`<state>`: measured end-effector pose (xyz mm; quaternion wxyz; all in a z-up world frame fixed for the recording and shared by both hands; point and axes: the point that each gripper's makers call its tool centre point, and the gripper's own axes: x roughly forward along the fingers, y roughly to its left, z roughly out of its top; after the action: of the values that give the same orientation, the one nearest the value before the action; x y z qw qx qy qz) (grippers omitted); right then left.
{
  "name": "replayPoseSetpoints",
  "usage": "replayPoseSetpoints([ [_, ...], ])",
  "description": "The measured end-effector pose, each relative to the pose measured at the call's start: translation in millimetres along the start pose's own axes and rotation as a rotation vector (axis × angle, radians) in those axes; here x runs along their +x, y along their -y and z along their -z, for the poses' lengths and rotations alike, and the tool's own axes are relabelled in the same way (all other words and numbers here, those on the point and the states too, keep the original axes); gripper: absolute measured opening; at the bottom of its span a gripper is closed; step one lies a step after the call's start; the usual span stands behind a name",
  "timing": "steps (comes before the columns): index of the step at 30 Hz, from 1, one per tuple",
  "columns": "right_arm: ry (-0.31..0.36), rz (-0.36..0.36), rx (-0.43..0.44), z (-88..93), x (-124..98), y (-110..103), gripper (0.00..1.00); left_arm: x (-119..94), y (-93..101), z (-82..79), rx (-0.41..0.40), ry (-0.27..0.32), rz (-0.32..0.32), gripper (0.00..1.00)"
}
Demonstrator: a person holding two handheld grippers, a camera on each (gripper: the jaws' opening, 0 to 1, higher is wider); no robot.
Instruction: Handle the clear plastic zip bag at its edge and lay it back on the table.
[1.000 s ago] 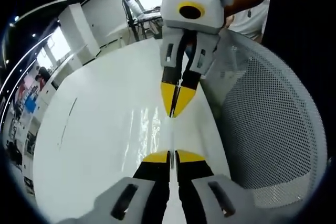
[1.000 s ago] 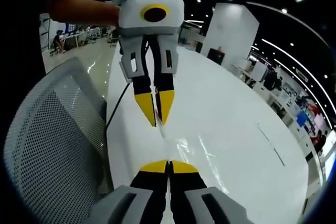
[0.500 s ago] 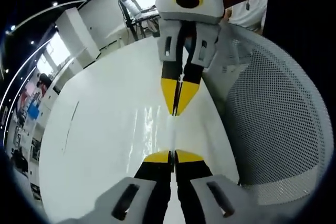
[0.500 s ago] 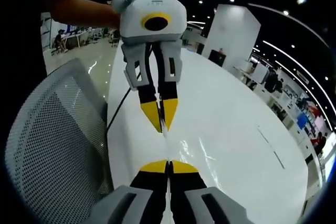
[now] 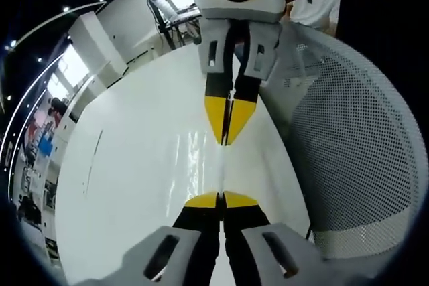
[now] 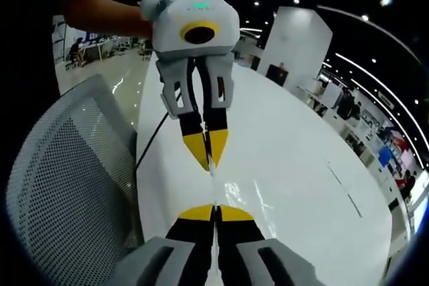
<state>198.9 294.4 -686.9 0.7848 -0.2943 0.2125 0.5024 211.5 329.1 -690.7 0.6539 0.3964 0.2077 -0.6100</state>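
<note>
Left gripper (image 5: pixel 220 198): jaws pinched on clear plastic zip bag (image 5: pixel 222 165) edge.
Right gripper (image 6: pixel 215 211): jaws pinched on opposite edge.
Bag: taut above glossy white table (image 5: pixel 134 165).

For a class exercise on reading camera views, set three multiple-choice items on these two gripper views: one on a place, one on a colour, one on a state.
1. Where is the mesh chair in the left gripper view?
A. right of the table
B. on the table
C. left of the table

2. What colour are the gripper jaw tips?
A. red
B. yellow
C. green

3. How are the left gripper and right gripper set?
A. both wide open
B. one open
C. both shut on the zip bag

Answers: 1 A, chair mesh lies on the view's right; 2 B, tips show yellow; 3 C, jaws closed on the bag's edge.
</note>
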Motion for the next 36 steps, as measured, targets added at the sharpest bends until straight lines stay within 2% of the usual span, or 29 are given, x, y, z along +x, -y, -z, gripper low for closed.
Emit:
replayPoseSetpoints([
  [16, 0.029, -0.005, -0.013, -10.4, 1, 0, 0.06, -3, 0.4, -0.4, -0.020, 0.001, 0.000, 0.00],
  [36, 0.045, -0.029, -0.028, -22.5, 11, -3, 0.05, 1, 2.2, -1.6, -0.027, -0.013, 0.025, 0.00],
])
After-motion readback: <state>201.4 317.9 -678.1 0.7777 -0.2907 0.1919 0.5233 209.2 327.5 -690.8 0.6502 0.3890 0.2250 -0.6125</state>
